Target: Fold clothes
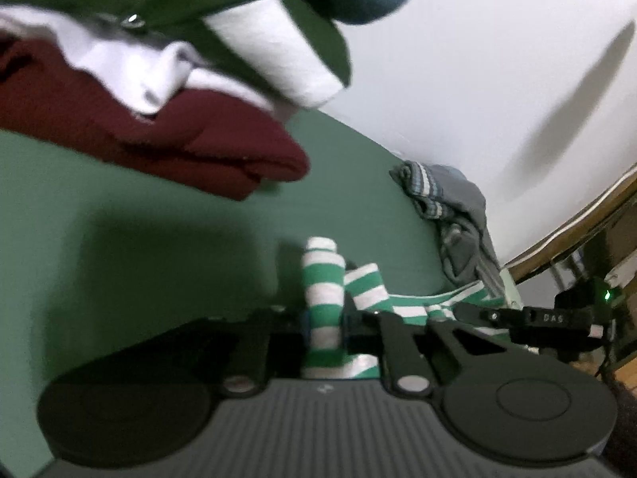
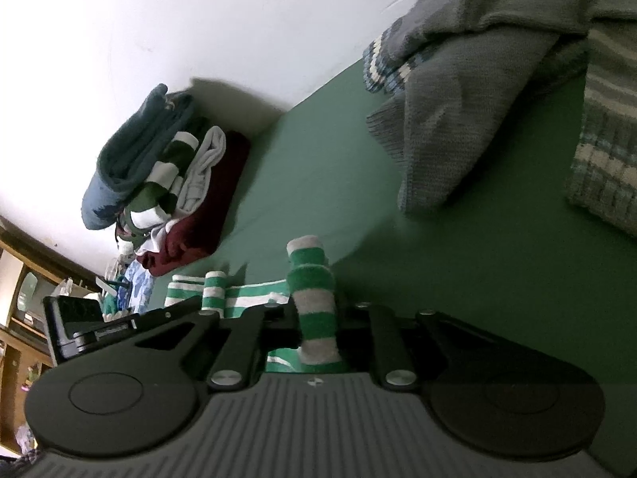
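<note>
Both grippers held one green-and-white striped garment [image 2: 314,302] above a green surface [image 2: 477,279]. The left gripper [image 1: 324,328] had its fingers drawn narrow on a bunched fold of the striped cloth, which stood up between them; the right gripper [image 2: 316,330] pinched a second bunched fold in the same way. Between the two grips the cloth ran in a slack band, low over the surface and near its front edge. A stack of folded clothes [image 2: 179,183], with a maroon piece [image 1: 159,143] at the bottom, sat by the white wall [image 2: 159,20]; a grey knitted sweater [image 2: 477,79] lay loose and unfolded farther along.

Likely faults from this state: each grip took a thick roll of cloth, not a flat edge, so layers could slide out unevenly and skew any crease. If the grippers parted too far, the fabric could pull free of one of them; if they closed in, the slack band could sag and wrinkle. The left view was motion-blurred, suggesting fast travel close to the stack, which a swinging hem could topple
</note>
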Available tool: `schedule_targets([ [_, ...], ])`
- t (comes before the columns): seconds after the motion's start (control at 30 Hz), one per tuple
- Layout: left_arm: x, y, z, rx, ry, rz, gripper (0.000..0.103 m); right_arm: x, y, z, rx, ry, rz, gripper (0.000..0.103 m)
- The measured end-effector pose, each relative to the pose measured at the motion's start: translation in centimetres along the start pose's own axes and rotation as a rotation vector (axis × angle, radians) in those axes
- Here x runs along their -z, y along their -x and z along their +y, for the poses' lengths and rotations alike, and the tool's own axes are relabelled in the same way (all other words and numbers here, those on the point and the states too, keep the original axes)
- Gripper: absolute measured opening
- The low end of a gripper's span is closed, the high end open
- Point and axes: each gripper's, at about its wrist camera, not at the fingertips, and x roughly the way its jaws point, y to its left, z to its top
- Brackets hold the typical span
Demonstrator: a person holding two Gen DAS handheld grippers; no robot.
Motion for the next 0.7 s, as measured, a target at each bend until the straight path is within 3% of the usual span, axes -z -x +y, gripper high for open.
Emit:
schedule_targets([
  [0.33,-0.1,0.3,-3.3,-0.113,-0.132,-0.006,0.008,-0.4,0.9,0.7,-0.025,0.023,-0.022,0.013],
  [0.7,0.3,4.8,-7.5,-0.145,-0.249,-0.072,0.008,0.1,4.2,3.3,-0.089,0.057,-0.071,0.013],
])
